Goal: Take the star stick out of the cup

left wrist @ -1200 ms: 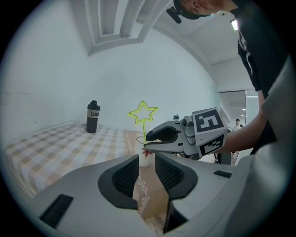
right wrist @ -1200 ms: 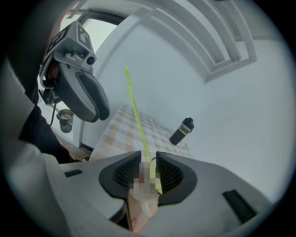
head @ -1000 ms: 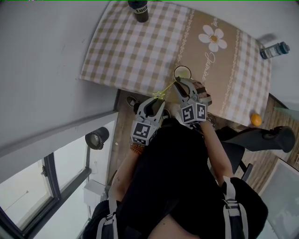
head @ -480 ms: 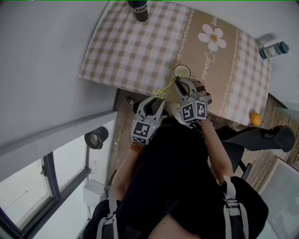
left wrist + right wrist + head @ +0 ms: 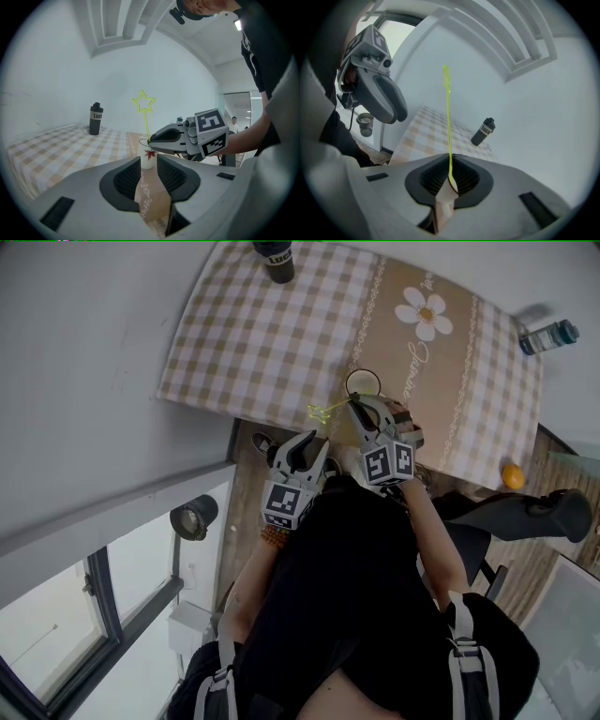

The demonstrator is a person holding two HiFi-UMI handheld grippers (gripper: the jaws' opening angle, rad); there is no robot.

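Note:
A thin yellow-green star stick (image 5: 323,412) stands in a white cup (image 5: 364,383) with a red leaf print, near the table's front edge. My right gripper (image 5: 354,407) is at the cup's rim. Its jaws are closing, and the pads press the stick's lower stem (image 5: 449,140) between them. In the left gripper view the star (image 5: 143,101) rises upright above the cup (image 5: 147,159), and the right gripper (image 5: 151,140) pinches the stem just over the rim. My left gripper (image 5: 307,442) hovers open just short of the cup, nothing between its fingers.
The table wears a beige checked cloth (image 5: 262,334) with a daisy print. A black bottle (image 5: 277,259) stands at the far edge, a clear water bottle (image 5: 551,337) at the far right, an orange (image 5: 513,478) by the right corner. A black chair (image 5: 525,517) is at my right.
The star end of the stick has swung away from the left gripper toward the table edge. The right gripper has shifted slightly toward the cup.

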